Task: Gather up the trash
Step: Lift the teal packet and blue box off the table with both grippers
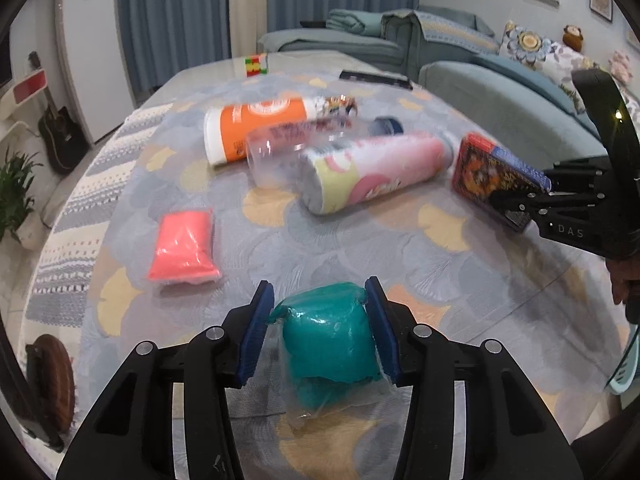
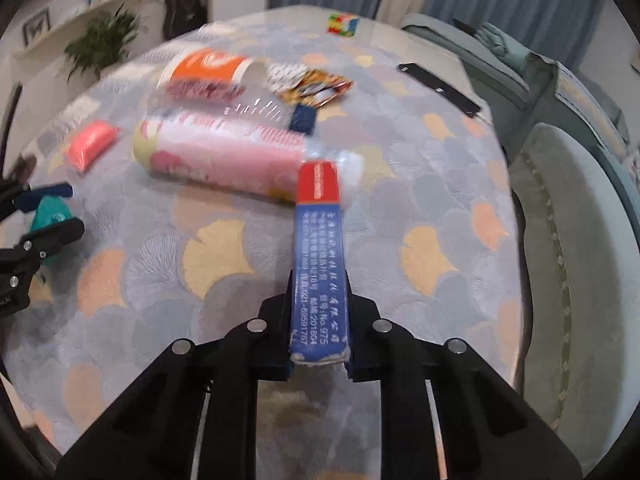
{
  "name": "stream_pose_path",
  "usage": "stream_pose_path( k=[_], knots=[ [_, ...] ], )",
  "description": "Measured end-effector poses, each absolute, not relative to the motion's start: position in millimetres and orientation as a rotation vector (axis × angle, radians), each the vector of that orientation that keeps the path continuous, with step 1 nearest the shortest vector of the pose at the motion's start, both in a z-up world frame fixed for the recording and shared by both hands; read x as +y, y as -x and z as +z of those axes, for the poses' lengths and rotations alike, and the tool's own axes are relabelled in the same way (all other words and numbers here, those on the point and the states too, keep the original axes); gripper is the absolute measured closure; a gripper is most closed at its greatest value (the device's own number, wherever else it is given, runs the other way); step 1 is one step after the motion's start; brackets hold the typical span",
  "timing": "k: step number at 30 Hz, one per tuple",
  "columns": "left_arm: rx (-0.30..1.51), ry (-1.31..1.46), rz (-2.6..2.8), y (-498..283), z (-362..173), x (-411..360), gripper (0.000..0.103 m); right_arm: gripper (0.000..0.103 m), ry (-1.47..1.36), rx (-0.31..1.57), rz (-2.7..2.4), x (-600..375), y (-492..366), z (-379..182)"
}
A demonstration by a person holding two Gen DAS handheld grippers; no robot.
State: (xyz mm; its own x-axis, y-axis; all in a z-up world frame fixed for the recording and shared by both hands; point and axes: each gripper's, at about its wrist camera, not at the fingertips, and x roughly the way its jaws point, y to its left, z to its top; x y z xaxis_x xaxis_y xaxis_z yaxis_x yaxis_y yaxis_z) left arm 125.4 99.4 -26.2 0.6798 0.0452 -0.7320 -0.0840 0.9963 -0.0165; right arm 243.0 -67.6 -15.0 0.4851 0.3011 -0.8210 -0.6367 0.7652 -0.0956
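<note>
Half the teal packet [image 1: 328, 344] claw-hidden

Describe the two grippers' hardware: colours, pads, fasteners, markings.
Both are black plastic linkage grippers with round silver pins at the joints. The left gripper has blue ribbed pads on its fingertips. The right gripper carries embossed "DAS" lettering on its side and hangs from a curved black handle.
</note>
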Motion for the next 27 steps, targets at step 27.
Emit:
stream_pose_path(
  k=[27],
  knots=[
    [0.647,0.072,-0.094,-87.6,27.1,85.6,0.058,0.088,-0.029,0.7,0.452,-133.4,-148.2,103.1]
  ],
)
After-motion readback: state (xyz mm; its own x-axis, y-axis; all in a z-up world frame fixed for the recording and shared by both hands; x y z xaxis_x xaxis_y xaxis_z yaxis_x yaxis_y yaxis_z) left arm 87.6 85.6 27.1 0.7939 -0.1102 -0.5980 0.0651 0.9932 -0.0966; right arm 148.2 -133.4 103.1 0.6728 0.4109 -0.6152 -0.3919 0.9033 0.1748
